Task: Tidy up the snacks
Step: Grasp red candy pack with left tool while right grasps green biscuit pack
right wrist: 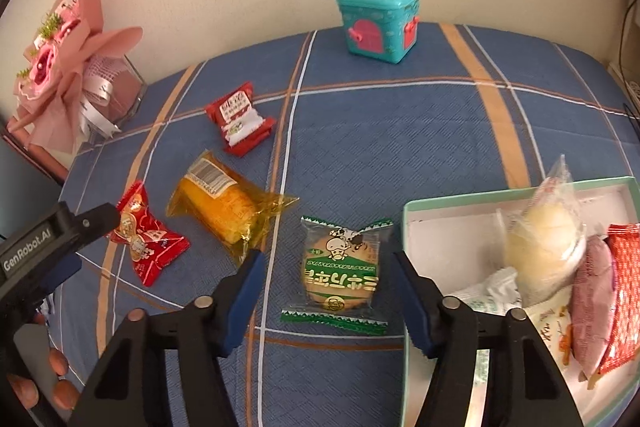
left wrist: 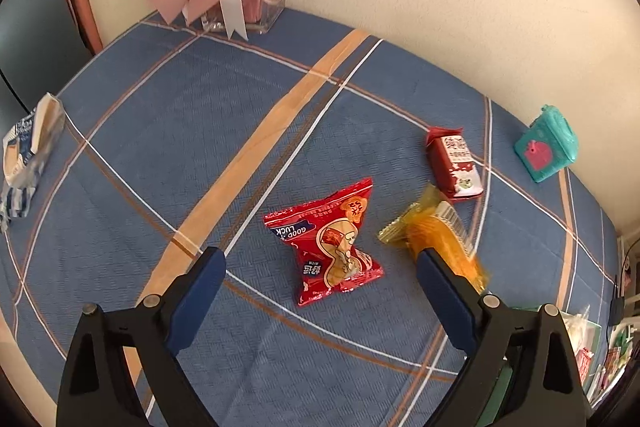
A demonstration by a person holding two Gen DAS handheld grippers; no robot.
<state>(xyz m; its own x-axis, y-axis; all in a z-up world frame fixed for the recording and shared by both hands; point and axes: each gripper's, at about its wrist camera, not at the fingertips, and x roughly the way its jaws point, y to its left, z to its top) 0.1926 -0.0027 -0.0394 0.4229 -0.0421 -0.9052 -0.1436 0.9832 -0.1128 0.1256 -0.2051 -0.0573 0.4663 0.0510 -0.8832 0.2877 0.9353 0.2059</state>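
Observation:
My left gripper (left wrist: pixel 320 259) is open and empty just above a red peanut snack packet (left wrist: pixel 332 247), which lies between its fingers on the blue plaid cloth. An orange cake in clear wrap (left wrist: pixel 440 231) lies beside the right finger. A dark red packet (left wrist: pixel 456 163) lies farther off. My right gripper (right wrist: pixel 328 259) is open and empty around a green-edged biscuit packet (right wrist: pixel 340 267). The pale green box (right wrist: pixel 416 211) at the right holds several snacks. The left gripper's body (right wrist: pixel 60 231) shows at the left by the red peanut packet (right wrist: pixel 144 235), with the orange cake (right wrist: pixel 224 203) and dark red packet (right wrist: pixel 240 119) nearby.
A teal toy box (right wrist: pixel 378 21) stands at the back near the wall. A pink bouquet in a glass vase (right wrist: pixel 72 67) stands at the back left. A blue-white wrapper (left wrist: pixel 28 155) lies at the table's left edge. Cables hang at the right edge.

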